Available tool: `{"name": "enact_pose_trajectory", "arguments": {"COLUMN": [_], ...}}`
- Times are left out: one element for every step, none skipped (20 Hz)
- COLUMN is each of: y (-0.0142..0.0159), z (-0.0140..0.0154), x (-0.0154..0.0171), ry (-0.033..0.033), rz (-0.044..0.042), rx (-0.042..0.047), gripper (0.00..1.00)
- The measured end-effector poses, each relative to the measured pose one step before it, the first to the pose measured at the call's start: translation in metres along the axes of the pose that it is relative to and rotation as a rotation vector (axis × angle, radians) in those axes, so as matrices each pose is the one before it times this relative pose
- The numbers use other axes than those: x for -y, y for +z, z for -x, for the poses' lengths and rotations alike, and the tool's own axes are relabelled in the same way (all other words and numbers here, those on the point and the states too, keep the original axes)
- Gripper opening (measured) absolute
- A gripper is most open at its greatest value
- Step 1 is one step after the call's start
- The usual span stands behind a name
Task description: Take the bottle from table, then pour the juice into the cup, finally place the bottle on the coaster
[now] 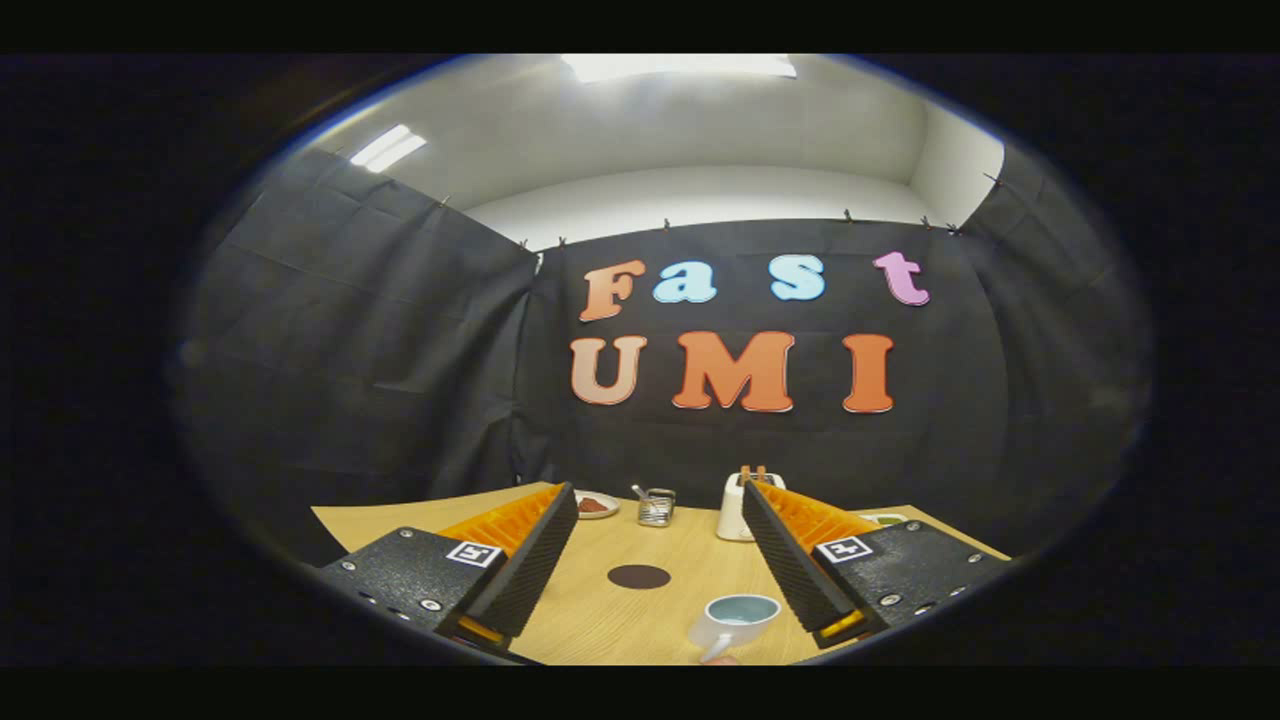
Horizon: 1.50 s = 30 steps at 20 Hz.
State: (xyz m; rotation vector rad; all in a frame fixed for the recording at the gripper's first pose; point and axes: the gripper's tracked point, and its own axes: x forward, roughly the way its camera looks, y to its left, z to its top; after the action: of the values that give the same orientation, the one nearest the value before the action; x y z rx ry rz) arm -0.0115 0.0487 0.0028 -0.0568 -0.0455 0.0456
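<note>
Cup (738, 618) between spread tongs (658, 500), coaster (639, 576), toaster (734, 508)

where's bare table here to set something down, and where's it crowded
Bare wood lies between the open jaws of the gripper, around the dark coaster, and between the coaster and the cup. The far edge is crowded: a small plate, a glass jar and a white toaster in a row.

On the table (600, 600): 1 cup (738, 618), 1 coaster (639, 577), 1 toaster (735, 508), 1 plate (598, 505), 1 glass jar (656, 507) (spoon inside); the gripper (657, 492) spread wide, holding nothing.
</note>
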Motion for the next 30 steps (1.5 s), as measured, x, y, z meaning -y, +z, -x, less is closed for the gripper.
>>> {"name": "enact_pose_trajectory", "arguments": {"y": [0.00161, 0.00025, -0.00107, -0.00053, -0.00016, 0.00019, -0.00075, -0.00090, -0.00037, 0.00067, 0.00049, 0.00048, -0.00106, -0.00074, -0.00181, -0.00216, -0.00181, -0.00070, -0.00165, -0.00174, -0.00180, -0.00161, -0.00189, -0.00105, -0.00087, -0.00190, -0.00269, -0.00274, -0.00379, -0.00395], "z": [0.00026, -0.00038, -0.00035, 0.00001, -0.00041, -0.00004, -0.00082, -0.00009, 0.00012, 0.00004, -0.00016, 0.00002, -0.00021, -0.00030, -0.00070, -0.00061, 0.00016, -0.00017, -0.00159, -0.00074, -0.00091, -0.00079, -0.00022, -0.00033, 0.00054, -0.00055, -0.00032, -0.00042, -0.00078, -0.00106], "x": [-0.00102, 0.00012, 0.00123, 0.00071, -0.00035, 0.00177, 0.00219, 0.00149, 0.00113, 0.00006, 0.00050, -0.00040, 0.00018, 0.00093, 0.00039, 0.00069, 0.00011, 0.00100, -0.00029, -0.00047, -0.00139, -0.00219, -0.00238, -0.00232, -0.00173, -0.00095, -0.00222, -0.00370, -0.00359, -0.00330], "ry": [0.00218, -0.00271, -0.00300, -0.00227, 0.00103, -0.00388, -0.00505, -0.00396, -0.00404, -0.00088, -0.00070, 0.00199, -0.00128, -0.00099, -0.00109, -0.00225, -0.00271, -0.00307, -0.00066, 0.00079, 0.00136, 0.00534, 0.00516, 0.00432, 0.00323, -0.00054, 0.00296, 0.00562, 0.00717, 0.00544], "rz": [-0.00596, -0.00609, -0.00739, -0.01117, -0.00925, -0.00585, -0.00328, 0.00127, 0.00098, 0.00043, -0.00190, -0.00004, 0.00172, 0.00233, 0.00027, -0.00310, -0.00416, -0.00656, -0.00848, -0.01069, -0.01436, -0.01346, -0.01139, -0.00643, -0.00145, -0.00217, -0.00307, -0.00654, -0.00663, -0.00689], "rx": [0.00350, -0.00114, -0.00331, -0.00583, -0.00283, -0.00348, -0.00468, -0.00768, -0.00319, -0.00016, 0.00206, 0.00133, -0.00149, -0.00231, -0.00513, -0.00660, -0.00586, -0.00320, -0.00339, -0.00592, -0.00554, -0.00667, -0.00571, -0.00225, -0.00232, -0.00230, -0.00293, -0.00330, -0.00558, -0.00584], "gripper": [0.98, 0.98, 0.98, 0.98, 0.98, 0.98, 0.97, 0.98, 0.98, 0.98, 0.97, 0.97, 0.97, 0.98, 0.97, 0.97, 0.98, 0.98, 0.98, 0.98, 0.98, 0.98, 0.98, 0.98, 0.98, 0.98, 0.98, 0.98, 0.98, 0.98]}}
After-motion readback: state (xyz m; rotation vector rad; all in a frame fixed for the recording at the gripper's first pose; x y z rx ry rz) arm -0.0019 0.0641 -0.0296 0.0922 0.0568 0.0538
